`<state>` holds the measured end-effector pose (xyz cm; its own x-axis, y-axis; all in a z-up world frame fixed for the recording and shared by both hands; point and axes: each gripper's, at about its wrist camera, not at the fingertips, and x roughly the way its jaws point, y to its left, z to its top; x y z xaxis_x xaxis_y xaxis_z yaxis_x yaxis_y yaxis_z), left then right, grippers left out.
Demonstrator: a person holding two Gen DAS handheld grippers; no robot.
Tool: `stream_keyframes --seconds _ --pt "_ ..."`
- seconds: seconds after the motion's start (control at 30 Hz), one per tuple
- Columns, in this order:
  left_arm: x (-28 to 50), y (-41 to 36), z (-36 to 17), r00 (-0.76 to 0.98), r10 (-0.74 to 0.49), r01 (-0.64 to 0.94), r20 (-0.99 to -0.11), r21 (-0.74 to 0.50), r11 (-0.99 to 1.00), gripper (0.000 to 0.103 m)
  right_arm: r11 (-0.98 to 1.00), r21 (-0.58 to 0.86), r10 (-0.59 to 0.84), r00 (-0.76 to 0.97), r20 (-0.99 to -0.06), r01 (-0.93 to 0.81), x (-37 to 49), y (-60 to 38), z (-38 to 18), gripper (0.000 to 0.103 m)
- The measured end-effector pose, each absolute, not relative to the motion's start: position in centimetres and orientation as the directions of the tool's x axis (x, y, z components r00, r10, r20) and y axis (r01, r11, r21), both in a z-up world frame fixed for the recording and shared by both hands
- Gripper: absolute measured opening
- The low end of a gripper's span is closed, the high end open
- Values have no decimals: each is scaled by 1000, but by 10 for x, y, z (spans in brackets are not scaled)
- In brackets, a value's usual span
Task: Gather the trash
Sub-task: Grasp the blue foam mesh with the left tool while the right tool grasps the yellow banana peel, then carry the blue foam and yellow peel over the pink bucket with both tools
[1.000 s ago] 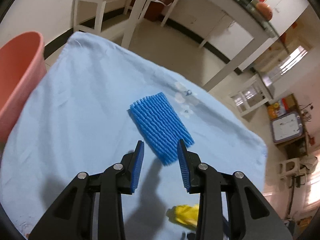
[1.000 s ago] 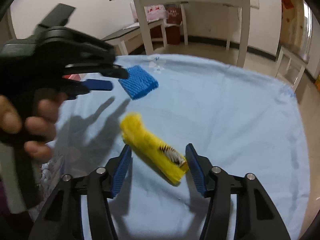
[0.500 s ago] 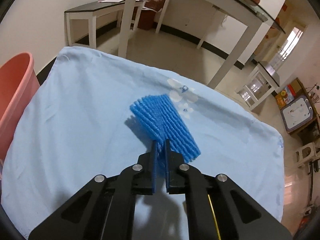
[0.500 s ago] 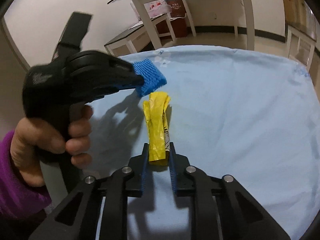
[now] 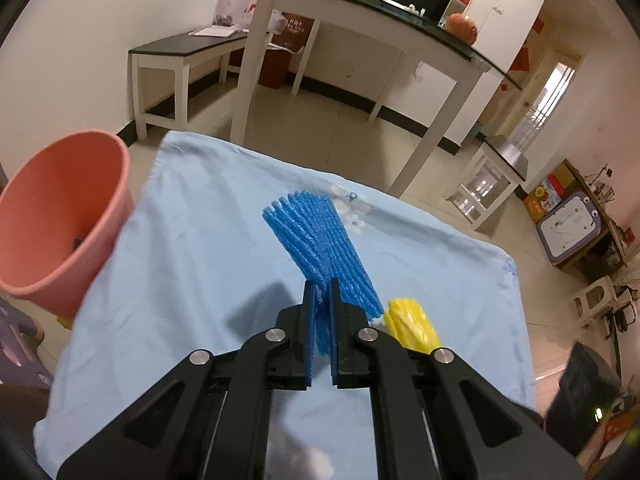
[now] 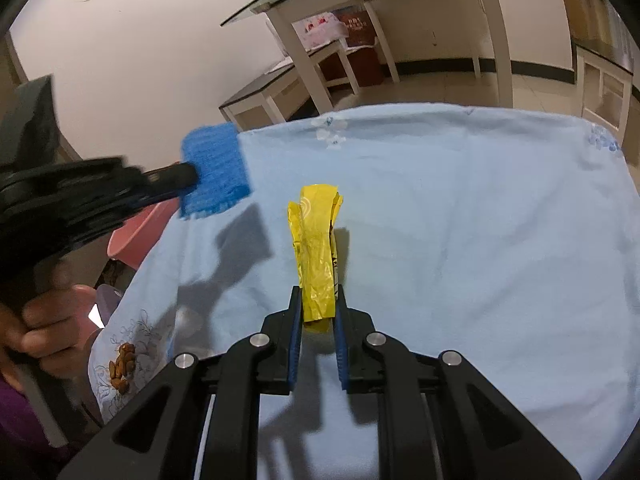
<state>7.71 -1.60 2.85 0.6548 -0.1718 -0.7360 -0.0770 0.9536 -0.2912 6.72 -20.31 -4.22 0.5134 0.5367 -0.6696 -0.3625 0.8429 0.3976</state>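
- Blue foam net point(image 5: 326, 240) is clamped in the left gripper point(image 5: 321, 300) jaws, lifted above the table point(image 5: 192, 240); the carry step is in hand, next swinging left to the pink bin point(image 5: 60, 216).
- Yellow wrapper point(image 6: 316, 248) is pinched between the right gripper point(image 6: 318, 312) jaws, raised off the cloth; it needs the same trip.

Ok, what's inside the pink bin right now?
The pink bin looks mostly bare inside: only one small dark speck shows low on its inner wall. Its bottom is hidden by the near rim. The blue foam net and yellow wrapper are held in the jaws.
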Motion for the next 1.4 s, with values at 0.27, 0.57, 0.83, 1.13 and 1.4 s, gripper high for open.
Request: stream_keyframes --seconds 0.27,0.57,0.83,1.13,1.4 --pt "22 11 46 694 -146 -56 -705 -256 965 5 831 382 551 504 -665 -405 57 -190 -39 14" --pt "-20 51 60 750 -97 -79 -655 -234 969 5 795 383 598 500 -627 -471 30 -144 -2 13" --pt "-45 92 66 778 -98 -101 -621 -277 955 5 759 381 637 482 -602 -528 19 -82 34 14" --pt "-69 151 73 805 -42 -175 -592 -304 936 5 732 380 662 457 -594 -566 17 -13 60 14" --pt "-67 197 79 816 41 -243 -577 -278 929 5 715 423 679 412 -607 -556 37 40 66 14"
